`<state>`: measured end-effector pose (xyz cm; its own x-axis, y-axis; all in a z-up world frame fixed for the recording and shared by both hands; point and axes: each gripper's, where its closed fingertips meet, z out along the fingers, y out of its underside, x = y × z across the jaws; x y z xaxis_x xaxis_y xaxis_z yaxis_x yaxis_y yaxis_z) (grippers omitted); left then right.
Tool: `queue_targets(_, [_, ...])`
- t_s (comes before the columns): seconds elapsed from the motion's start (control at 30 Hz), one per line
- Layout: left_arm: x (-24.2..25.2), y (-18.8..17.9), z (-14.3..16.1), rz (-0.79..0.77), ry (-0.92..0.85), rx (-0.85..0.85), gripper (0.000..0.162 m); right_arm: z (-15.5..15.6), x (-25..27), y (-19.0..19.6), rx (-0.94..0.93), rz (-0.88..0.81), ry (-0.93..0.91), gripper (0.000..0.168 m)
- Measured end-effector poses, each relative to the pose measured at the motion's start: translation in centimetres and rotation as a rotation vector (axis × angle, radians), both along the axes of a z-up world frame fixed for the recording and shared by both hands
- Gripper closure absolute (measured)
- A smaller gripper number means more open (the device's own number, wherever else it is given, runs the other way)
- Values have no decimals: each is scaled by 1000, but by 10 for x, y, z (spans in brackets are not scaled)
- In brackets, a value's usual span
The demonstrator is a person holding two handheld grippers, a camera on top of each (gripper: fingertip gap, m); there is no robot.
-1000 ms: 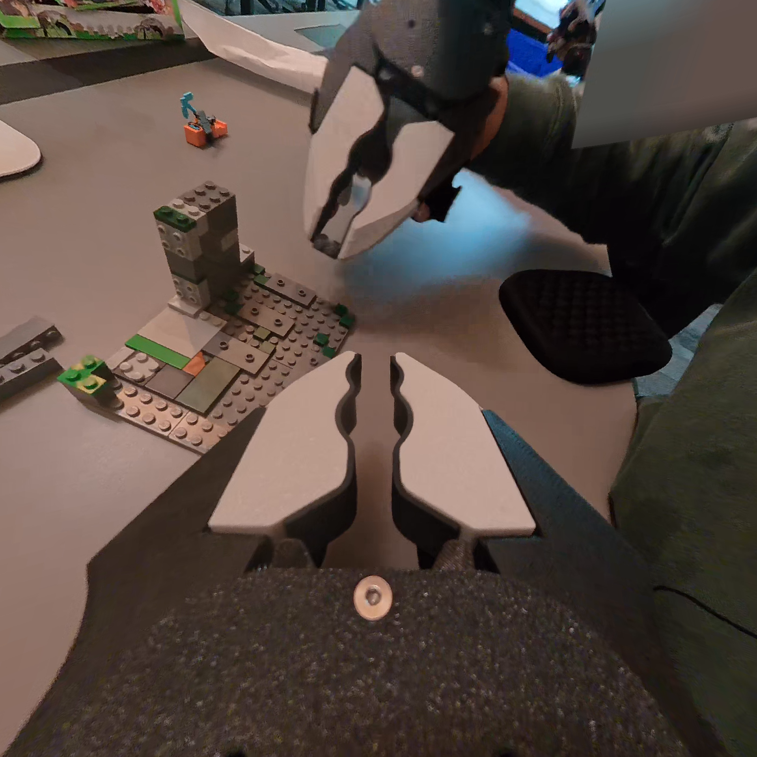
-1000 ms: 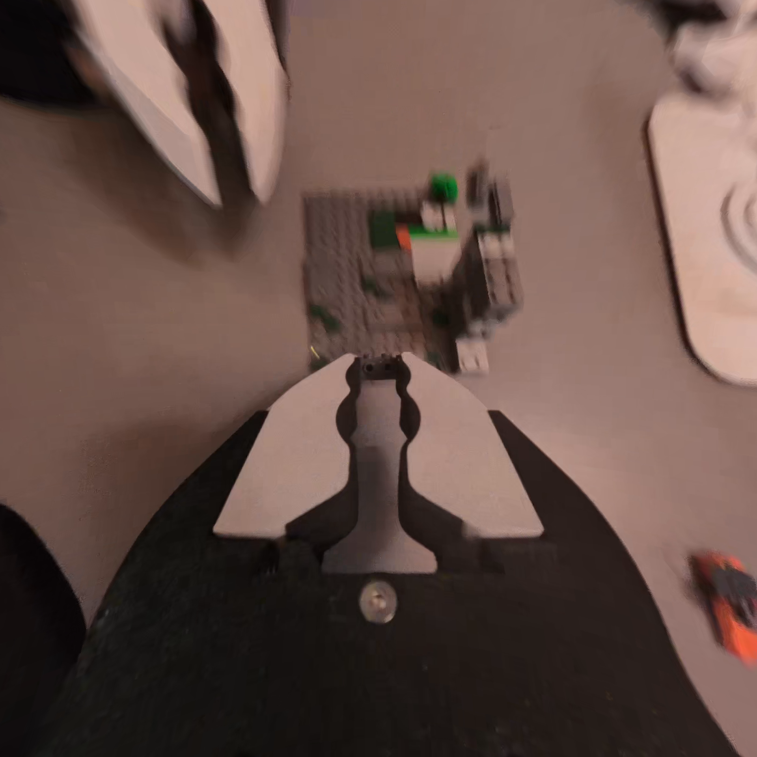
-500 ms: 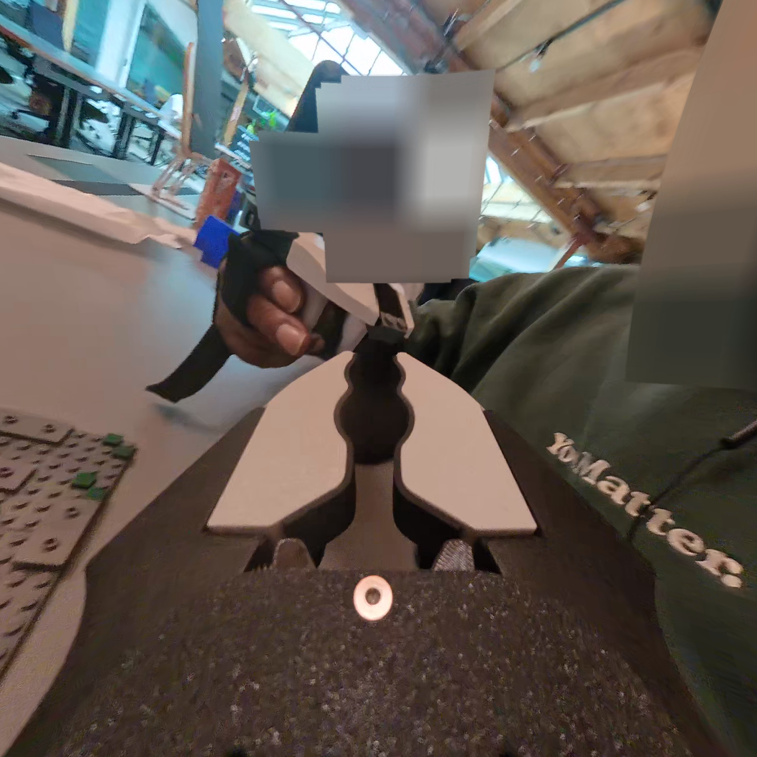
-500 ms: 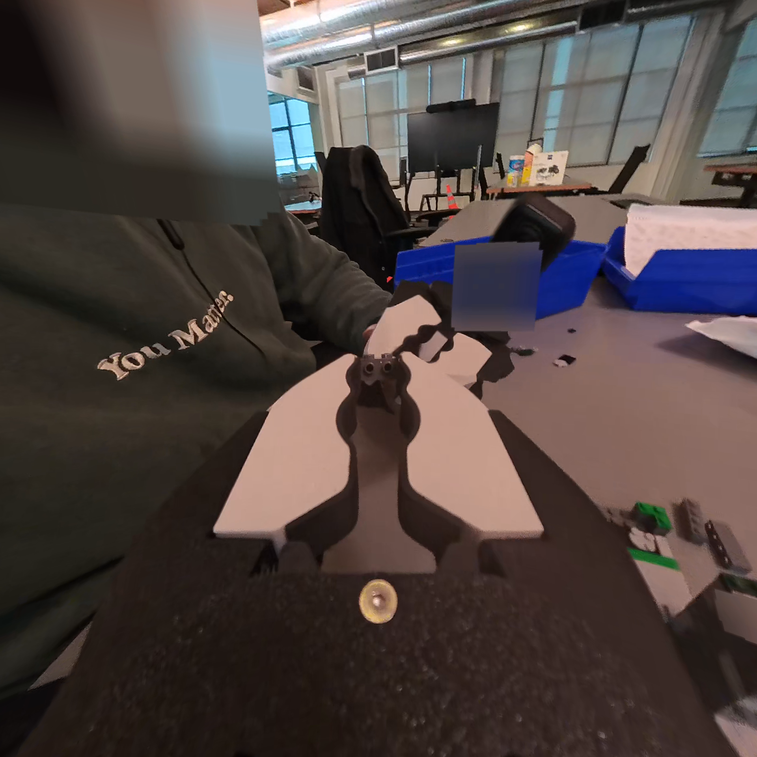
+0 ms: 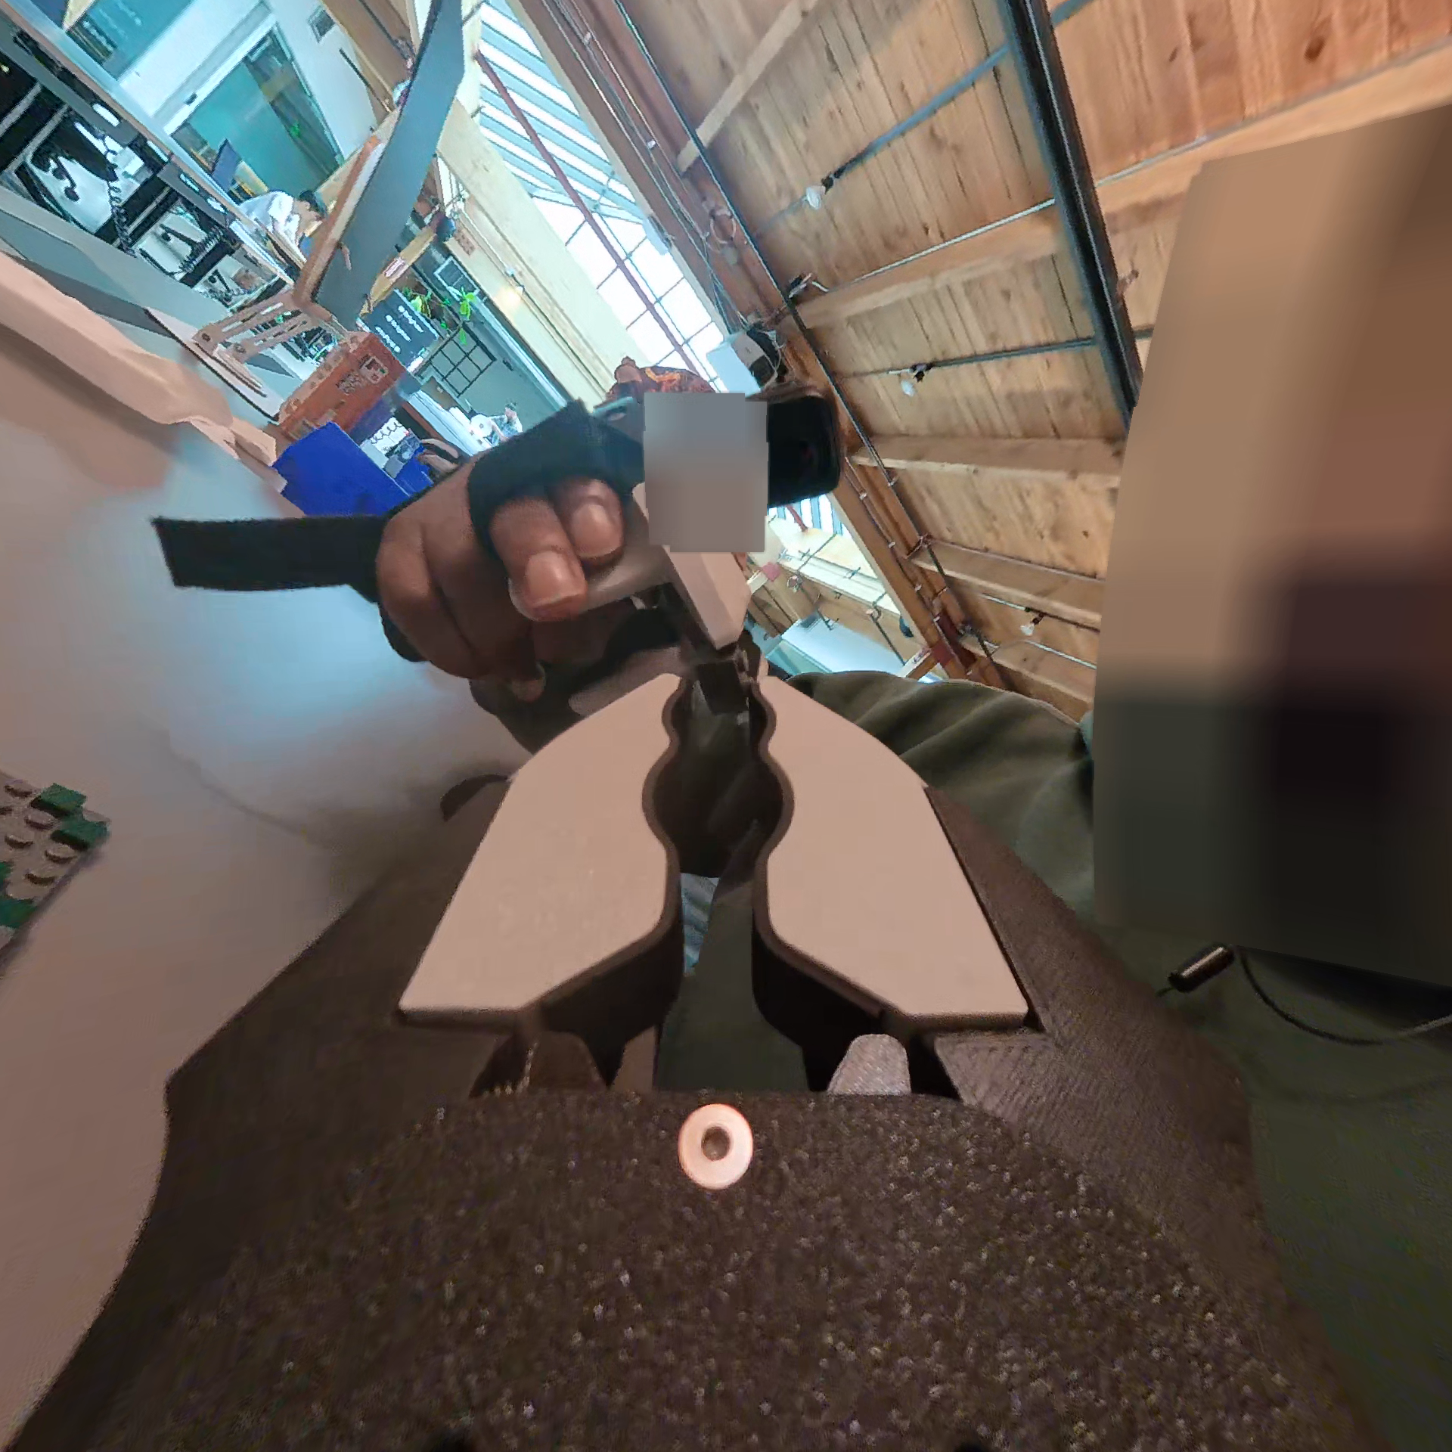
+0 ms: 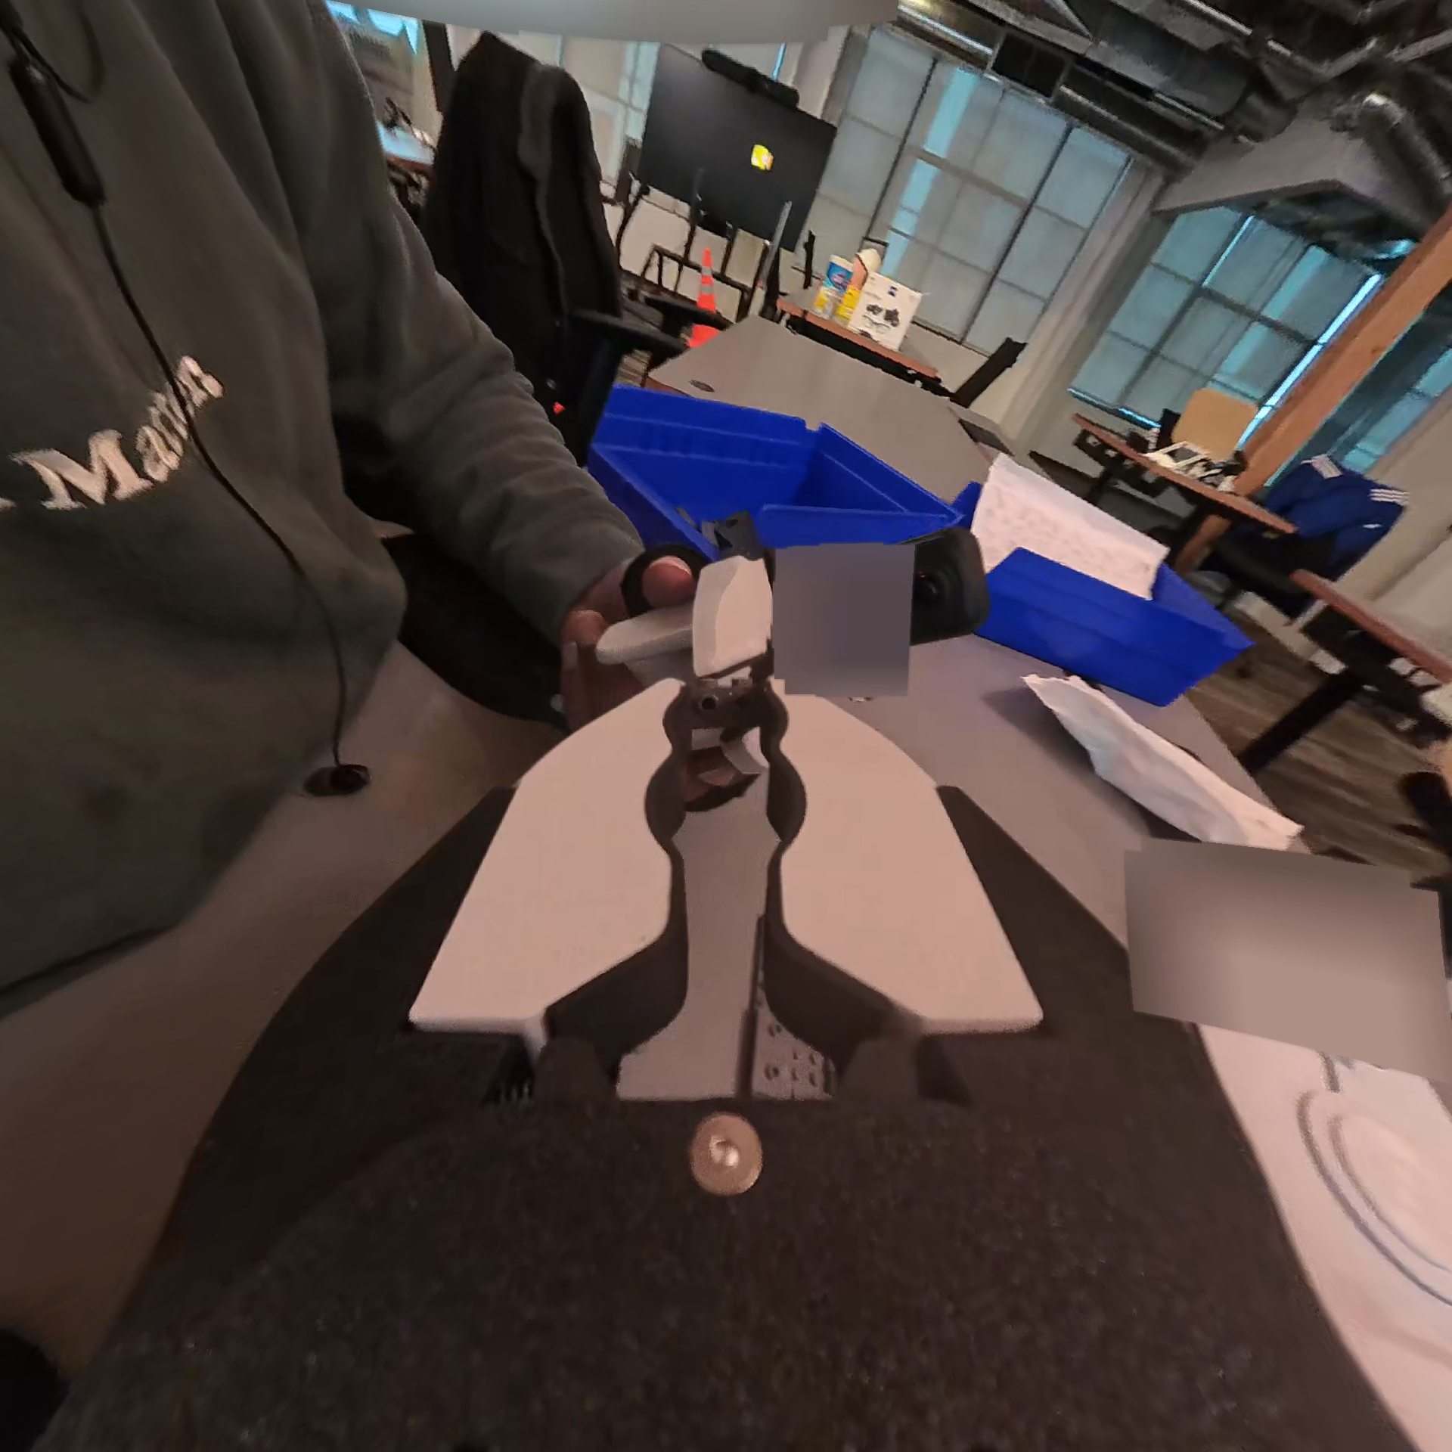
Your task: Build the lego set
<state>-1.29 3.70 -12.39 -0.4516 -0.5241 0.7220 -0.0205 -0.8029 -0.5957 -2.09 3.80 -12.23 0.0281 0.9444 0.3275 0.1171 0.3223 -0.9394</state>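
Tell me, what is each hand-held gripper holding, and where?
The right hand-held gripper pinches a small dark grey brick at its fingertips. The left hand-held gripper meets that brick; whether it grips is unclear.

Two grippers meet tip to tip above the grey worktop (image 6: 982,754).

The right gripper (image 6: 719,699) pinches a small dark grey brick (image 6: 716,698) at its tips, and the left gripper (image 6: 727,672), held in a person's hand (image 6: 621,621), points straight at that brick from beyond. Blue bins (image 6: 786,487) and a crumpled white bag (image 6: 1139,754) sit behind.
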Motion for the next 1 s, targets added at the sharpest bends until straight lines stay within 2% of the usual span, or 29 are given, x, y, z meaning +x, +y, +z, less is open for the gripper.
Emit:
queue_targets(0.4, [1, 8, -7, -2, 3, -76, 139, -6, 0, 5, 112, -63, -27, 152])
queue_targets(0.53, [3, 5, -8, -5, 7, -76, 140, -9, 0, 4, 117, -67, -34, 152])
queue_targets(0.63, [3, 3, -7, -15, 5, -68, 150, -12, -2, 4, 129, -72, -45, 152])
queue_targets(0.7, [3, 6, -9, 7, 22, -58, 150, -13, -2, 6, 133, -82, -50, 152])
queue_targets(0.83, [5, 21, -21, 89, 112, -60, 151, -22, 0, 18, 120, -153, -113, 150])
queue_targets(1.0, [6, 40, -56, 240, 358, 45, 151, -30, 5, 29, 146, -254, -255, 143])
